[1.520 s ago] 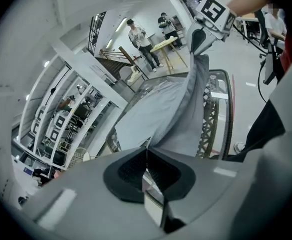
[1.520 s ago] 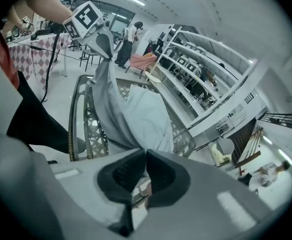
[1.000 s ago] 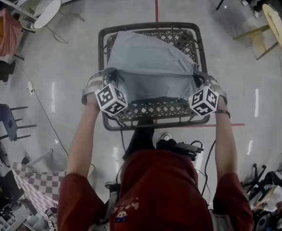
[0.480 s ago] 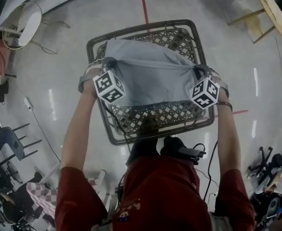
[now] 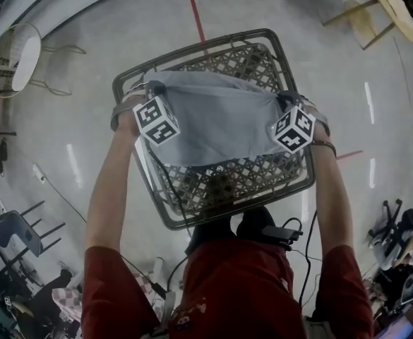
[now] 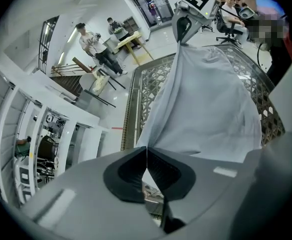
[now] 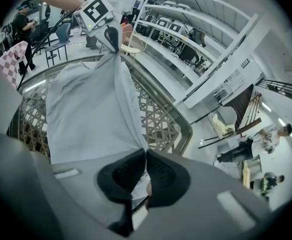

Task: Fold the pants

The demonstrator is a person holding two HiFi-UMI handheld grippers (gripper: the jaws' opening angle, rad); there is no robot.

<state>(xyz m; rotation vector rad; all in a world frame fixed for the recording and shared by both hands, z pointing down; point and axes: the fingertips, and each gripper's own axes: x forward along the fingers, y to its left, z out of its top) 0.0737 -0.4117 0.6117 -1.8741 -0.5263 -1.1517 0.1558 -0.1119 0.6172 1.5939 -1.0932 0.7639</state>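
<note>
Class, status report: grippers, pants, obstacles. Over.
Left gripper, right gripper each shut on a corner of the pants. Pants stretched over lattice table. Nothing in the way.

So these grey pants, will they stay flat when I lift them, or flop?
Probably floppy: pinched at two corners by the left claw and right claw, the pants drape down onto the table. Likely thin and light: the cloth bunches to a narrow point at each claw. It may snag on the table's lattice if dragged.

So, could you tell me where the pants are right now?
In the head view's centre, the pants are held stretched between the left gripper and the right gripper, over the lattice table.
</note>
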